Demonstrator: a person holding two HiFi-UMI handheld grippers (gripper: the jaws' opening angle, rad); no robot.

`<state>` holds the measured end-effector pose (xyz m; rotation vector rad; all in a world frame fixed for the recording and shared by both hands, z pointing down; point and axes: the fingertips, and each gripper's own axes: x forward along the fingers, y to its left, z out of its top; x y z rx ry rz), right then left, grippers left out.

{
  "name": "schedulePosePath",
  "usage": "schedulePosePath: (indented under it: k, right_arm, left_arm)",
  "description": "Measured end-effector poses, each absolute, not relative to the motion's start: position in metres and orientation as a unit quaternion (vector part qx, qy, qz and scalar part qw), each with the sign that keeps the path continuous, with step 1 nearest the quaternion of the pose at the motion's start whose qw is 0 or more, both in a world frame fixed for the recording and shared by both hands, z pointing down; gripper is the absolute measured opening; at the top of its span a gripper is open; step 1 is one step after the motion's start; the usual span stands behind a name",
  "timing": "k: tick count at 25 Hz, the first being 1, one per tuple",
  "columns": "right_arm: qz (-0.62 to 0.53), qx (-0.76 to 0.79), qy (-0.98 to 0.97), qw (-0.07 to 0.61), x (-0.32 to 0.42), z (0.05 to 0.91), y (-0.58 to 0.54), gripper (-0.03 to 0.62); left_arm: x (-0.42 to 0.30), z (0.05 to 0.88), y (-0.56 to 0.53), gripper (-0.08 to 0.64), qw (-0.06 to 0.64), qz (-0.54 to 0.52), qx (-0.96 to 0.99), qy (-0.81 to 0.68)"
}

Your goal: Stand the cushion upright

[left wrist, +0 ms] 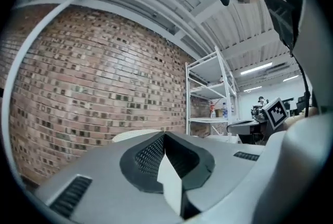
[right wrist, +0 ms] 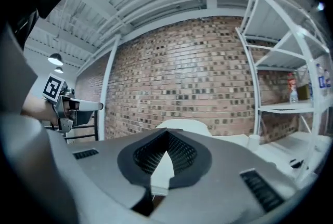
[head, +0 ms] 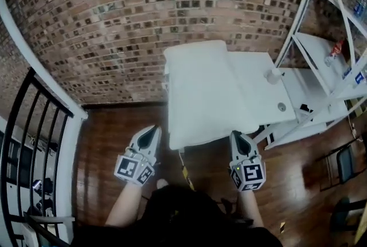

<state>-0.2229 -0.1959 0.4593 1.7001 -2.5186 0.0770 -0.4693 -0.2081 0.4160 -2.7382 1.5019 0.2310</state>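
The cushion lies flat on the desk, not yet stood up. The left tongs and right tongs, both clenched empty, hover near its front edge.

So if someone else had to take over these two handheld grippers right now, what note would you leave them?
Left gripper: jaws shut, nothing in them, held just in front of the cushion.
Right gripper: jaws shut, empty, also just short of it.
Cushion: white, lying flat on the left part of the white table, next to the brick wall.
Done: nothing yet; the cushion is untouched.
Left: open the jaws, reach in, take hold of the cushion, probably by its near edge, and stand it upright.
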Motion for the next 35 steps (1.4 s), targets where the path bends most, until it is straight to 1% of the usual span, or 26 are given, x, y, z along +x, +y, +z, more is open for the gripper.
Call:
schedulePosePath:
  k: [4,7,12,15,17,21,25,26,27,28,29,31,34,35]
  right_arm:
    - [0.05,0.587,-0.806,0.058,-0.185,0.482,-0.189,0.005]
    - [0.059,0.591,-0.801,0.071,-0.175,0.492,-0.199,0.005]
    - [0.047,0.585,-0.807,0.073,-0.168,0.474,-0.258,0.005]
    - [0.039,0.572,-0.817,0.062,-0.18,0.456,-0.307,0.006]
    - [0.029,0.561,-0.825,0.068,-0.193,0.446,-0.339,0.006]
    - [0.02,0.55,-0.831,0.088,-0.203,0.435,-0.388,0.006]
    - [0.042,0.551,-0.827,0.103,-0.204,0.447,-0.425,0.01]
    - [0.05,0.548,-0.828,0.109,-0.204,0.453,-0.431,0.041]
    - [0.056,0.544,-0.829,0.116,-0.204,0.46,-0.436,0.058]
    - [0.059,0.541,-0.83,0.124,-0.203,0.466,-0.443,0.06]
    - [0.061,0.538,-0.831,0.131,-0.202,0.471,-0.451,0.087]
    - [0.069,0.533,-0.832,0.141,-0.196,0.479,-0.467,0.117]
    - [0.089,0.519,-0.835,0.156,-0.185,0.49,-0.488,0.127]
    - [0.096,0.514,-0.837,0.162,-0.181,0.493,-0.497,0.17]
  left_arm:
    - [-0.42,0.433,-0.229,0.0,-0.017,0.064,-0.896,0.44]
    - [-0.408,0.443,-0.254,0.0,-0.02,0.059,-0.899,0.434]
    - [-0.418,0.432,-0.315,0.0,-0.016,0.079,-0.886,0.457]
    - [-0.434,0.418,-0.351,0.0,-0.002,0.083,-0.883,0.462]
    - [-0.452,0.413,-0.376,0.0,-0.001,0.09,-0.877,0.473]
    - [-0.473,0.411,-0.419,0.0,-0.021,0.097,-0.87,0.483]
    - [-0.469,0.425,-0.446,0.0,-0.033,0.069,-0.873,0.482]
    - [-0.466,0.431,-0.451,0.0,-0.039,0.062,-0.873,0.483]
    - [-0.463,0.436,-0.455,0.0,-0.046,0.056,-0.873,0.483]
    - [-0.46,0.441,-0.459,0.002,-0.051,0.05,-0.872,0.484]
    - [-0.457,0.446,-0.465,0.003,-0.056,0.044,-0.871,0.486]
    - [-0.452,0.455,-0.478,0.003,-0.067,0.036,-0.866,0.494]
    - [-0.449,0.47,-0.491,0.003,-0.092,0.031,-0.854,0.511]
    - [-0.448,0.475,-0.496,0.005,-0.099,0.029,-0.85,0.517]
